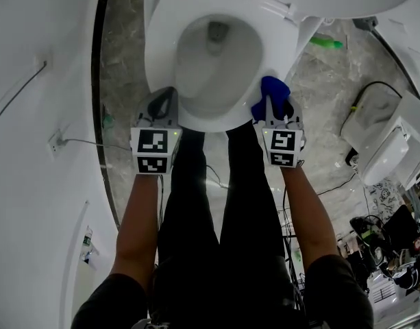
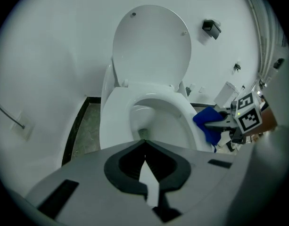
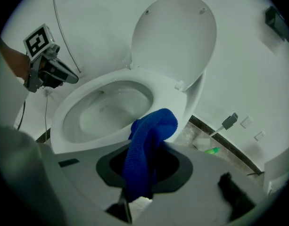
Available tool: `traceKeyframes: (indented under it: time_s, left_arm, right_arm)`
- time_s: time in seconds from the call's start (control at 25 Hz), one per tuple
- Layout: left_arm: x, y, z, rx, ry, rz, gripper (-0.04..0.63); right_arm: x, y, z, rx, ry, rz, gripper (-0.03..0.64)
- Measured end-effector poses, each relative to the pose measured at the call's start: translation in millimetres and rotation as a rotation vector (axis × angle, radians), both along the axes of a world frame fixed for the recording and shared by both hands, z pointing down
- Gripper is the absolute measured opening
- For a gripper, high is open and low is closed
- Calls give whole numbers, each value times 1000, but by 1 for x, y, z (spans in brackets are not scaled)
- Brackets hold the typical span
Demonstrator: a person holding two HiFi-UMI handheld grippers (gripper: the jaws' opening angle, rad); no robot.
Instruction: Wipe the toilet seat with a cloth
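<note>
The white toilet stands with its lid [image 2: 151, 46] raised and its seat [image 1: 162, 53] down around the bowl. A blue cloth [image 1: 270, 91] is bunched in my right gripper [image 1: 278, 110], which is shut on it at the seat's front right edge. In the right gripper view the cloth [image 3: 149, 147] hangs folded from the jaws, over the seat rim [image 3: 168, 98]. My left gripper [image 1: 165, 96] is shut and holds nothing, just off the seat's front left edge. In the left gripper view its tips [image 2: 144, 145] point at the bowl, and the right gripper [image 2: 229, 122] shows with the cloth [image 2: 208, 124].
The person's legs in black trousers [image 1: 210, 218] stand right in front of the bowl. A green bottle [image 1: 326, 43] lies on the marble floor to the toilet's right. A white appliance with a black cable [image 1: 384, 149] sits further right. A curved white wall with a socket [image 1: 55, 142] runs along the left.
</note>
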State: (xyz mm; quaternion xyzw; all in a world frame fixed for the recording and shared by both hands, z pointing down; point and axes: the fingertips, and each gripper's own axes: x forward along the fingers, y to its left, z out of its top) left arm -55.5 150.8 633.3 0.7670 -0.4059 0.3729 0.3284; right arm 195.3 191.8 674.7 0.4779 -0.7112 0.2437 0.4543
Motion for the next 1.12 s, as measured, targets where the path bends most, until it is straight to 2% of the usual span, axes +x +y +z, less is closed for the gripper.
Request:
traceKeyframes:
  time_s: [0.44,0.84,1.12]
  left_arm:
    - [-47,35,4,-27,-31,1,11]
    - [-73,41,8,-38,-22,-55,11]
    - [-93,38,9,-31,-6,-102,11]
  right_arm:
    - [-50,57,-1,-39,15,-76,78]
    - [-136,100,3,-128,-110,-175,78]
    - [-211,84,4,-122,-192,-240,78]
